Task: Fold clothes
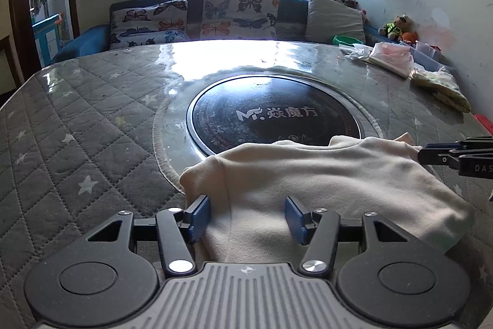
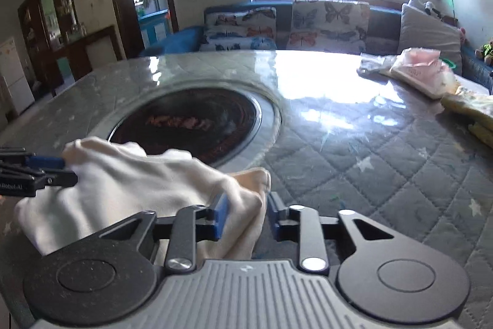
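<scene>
A cream garment (image 1: pixel 323 184) lies bunched on the quilted table at its near edge, partly over the round black cooktop (image 1: pixel 274 116). My left gripper (image 1: pixel 248 216) is open, its blue pads astride the garment's near left part. In the right wrist view the garment (image 2: pixel 123 190) is lifted in folds. My right gripper (image 2: pixel 246 215) has its jaws partly closed around the garment's right corner; contact of both pads is unclear. The right gripper shows at the right edge of the left wrist view (image 1: pixel 431 156), against the cloth. The left gripper shows at the left edge (image 2: pixel 61 168).
The grey star-quilted table (image 1: pixel 92 128) has a glossy cover. Folded clothes and bags (image 1: pixel 397 57) lie at the far right, with a yellow-green folded piece (image 1: pixel 443 85). A sofa with butterfly cushions (image 1: pixel 240 14) stands behind the table.
</scene>
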`<state>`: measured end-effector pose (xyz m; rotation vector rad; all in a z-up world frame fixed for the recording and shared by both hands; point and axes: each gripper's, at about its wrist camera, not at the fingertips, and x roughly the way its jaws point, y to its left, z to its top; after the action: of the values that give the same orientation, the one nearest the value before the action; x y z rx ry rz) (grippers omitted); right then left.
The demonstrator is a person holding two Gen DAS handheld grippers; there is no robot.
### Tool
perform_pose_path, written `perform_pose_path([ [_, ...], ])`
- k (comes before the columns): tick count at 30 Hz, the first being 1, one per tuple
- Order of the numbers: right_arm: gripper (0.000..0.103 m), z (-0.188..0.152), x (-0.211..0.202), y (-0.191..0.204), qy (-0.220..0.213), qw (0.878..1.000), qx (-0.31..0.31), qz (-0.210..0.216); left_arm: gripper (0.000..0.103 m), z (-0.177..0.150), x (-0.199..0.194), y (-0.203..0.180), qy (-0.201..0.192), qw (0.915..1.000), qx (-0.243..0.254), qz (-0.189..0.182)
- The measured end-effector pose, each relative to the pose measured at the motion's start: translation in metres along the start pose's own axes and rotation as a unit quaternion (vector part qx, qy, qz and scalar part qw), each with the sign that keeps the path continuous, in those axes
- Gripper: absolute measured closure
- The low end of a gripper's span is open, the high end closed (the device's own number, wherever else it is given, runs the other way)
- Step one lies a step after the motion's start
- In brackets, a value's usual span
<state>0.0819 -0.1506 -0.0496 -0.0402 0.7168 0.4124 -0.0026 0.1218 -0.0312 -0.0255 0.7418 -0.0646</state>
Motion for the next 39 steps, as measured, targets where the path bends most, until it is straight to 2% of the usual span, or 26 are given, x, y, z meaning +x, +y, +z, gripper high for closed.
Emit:
perform_pose_path([
  [4,0.096,0.001,0.002,-0.001,0.001,1.000,-0.004,0.007,0.044,0.003,-0.010,-0.015,-0.008,0.9998,0.017,0.003],
  [6,0.098,0.004,0.000,-0.004,-0.001,1.000,-0.002,0.015,0.044,0.004,-0.022,-0.029,-0.025,0.9989,0.034,-0.019],
  [8,0.099,0.007,-0.002,-0.007,-0.002,1.000,0.000,0.024,0.044,0.005,-0.032,-0.048,-0.039,0.9958,0.060,-0.057],
  [12,0.099,0.014,-0.007,-0.008,-0.007,0.999,-0.012,0.032,0.044,0.006,-0.032,-0.093,-0.044,0.9809,0.113,-0.152],
  [15,0.099,0.019,-0.012,-0.003,-0.015,0.999,-0.027,0.036,0.044,0.002,-0.022,-0.125,-0.036,0.9664,0.155,-0.202],
  [19,0.099,0.026,-0.019,0.004,-0.029,0.998,-0.047,0.042,0.044,-0.008,-0.009,-0.151,-0.014,0.9520,0.191,-0.239],
  [24,0.100,0.032,-0.023,0.009,-0.052,0.996,-0.070,0.030,0.044,-0.022,0.000,-0.164,0.005,0.9444,0.207,-0.255],
  [26,0.100,0.032,-0.015,0.005,-0.046,0.996,-0.067,0.022,0.042,-0.028,0.001,-0.167,0.002,0.9440,0.212,-0.253],
  [28,0.099,0.026,-0.003,0.004,-0.022,0.997,-0.070,0.015,0.042,-0.029,-0.001,-0.167,0.003,0.9448,0.205,-0.256],
  [32,0.098,0.020,0.005,-0.001,-0.007,0.998,-0.070,0.003,0.041,-0.023,-0.012,-0.150,-0.010,0.9510,0.179,-0.252],
  [36,0.095,0.029,-0.009,0.001,-0.030,0.997,-0.071,0.002,0.037,-0.015,-0.022,-0.119,-0.030,0.9651,0.143,-0.218],
  [39,0.091,0.031,-0.012,0.010,-0.036,0.996,-0.075,0.022,0.033,-0.008,-0.026,-0.094,-0.040,0.9787,0.107,-0.171],
])
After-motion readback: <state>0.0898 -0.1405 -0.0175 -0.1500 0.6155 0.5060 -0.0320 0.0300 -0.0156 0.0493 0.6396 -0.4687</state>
